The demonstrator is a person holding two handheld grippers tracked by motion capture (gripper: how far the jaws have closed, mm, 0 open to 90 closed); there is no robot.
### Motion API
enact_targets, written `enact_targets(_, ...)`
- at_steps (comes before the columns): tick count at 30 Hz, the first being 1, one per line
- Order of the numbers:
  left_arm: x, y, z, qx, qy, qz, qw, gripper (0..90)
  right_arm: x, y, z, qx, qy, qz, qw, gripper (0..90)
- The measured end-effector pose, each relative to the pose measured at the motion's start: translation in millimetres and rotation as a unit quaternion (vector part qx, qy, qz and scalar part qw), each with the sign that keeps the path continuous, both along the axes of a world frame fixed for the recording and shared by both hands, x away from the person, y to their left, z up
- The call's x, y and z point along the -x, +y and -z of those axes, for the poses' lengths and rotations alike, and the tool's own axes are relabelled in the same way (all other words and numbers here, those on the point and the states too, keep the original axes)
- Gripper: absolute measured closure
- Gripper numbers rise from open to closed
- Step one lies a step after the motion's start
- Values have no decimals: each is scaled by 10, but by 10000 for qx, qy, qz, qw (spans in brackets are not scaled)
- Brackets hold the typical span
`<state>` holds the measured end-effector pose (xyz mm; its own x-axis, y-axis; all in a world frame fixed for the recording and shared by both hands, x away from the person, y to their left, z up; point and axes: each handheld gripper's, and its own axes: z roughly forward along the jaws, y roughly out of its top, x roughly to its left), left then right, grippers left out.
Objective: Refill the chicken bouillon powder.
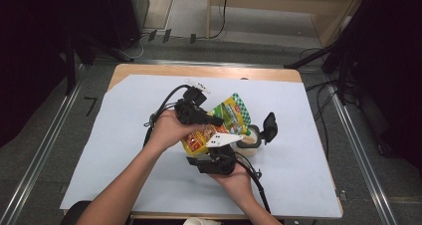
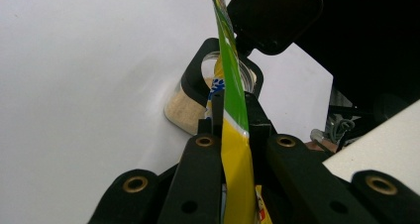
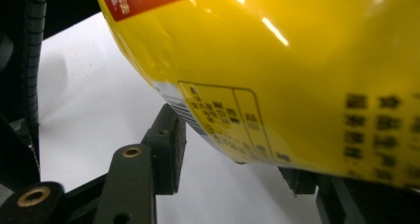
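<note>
The pouch is sitting clenched in the left gripper, tilting over the open jar. The right gripper is spread beneath it, unclosed. Pouring looks underway, unfinished.

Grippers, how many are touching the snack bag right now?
1 for certain. The left gripper is clamped on the snack bag's edge, above the open jar. The right gripper sits beneath the bag with its jaws spread; whether it touches is hidden.
</note>
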<state>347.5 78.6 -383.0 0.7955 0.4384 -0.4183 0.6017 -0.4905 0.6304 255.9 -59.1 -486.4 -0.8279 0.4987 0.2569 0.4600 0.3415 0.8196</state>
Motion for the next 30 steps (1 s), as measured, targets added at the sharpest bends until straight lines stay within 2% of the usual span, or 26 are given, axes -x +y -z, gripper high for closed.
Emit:
enact_targets(12,-2,46,8,-3,-59,39,10000,889,-13,-17,75,101,126,157,9997,473)
enact_targets(23,-31,53,69,107,79,13,9999,881,3,5,103,234,110,147,9996,460)
enact_targets(30,-24,66,56,58,-41,29,10000,886,-5,7,117,275,92,172,9994,452)
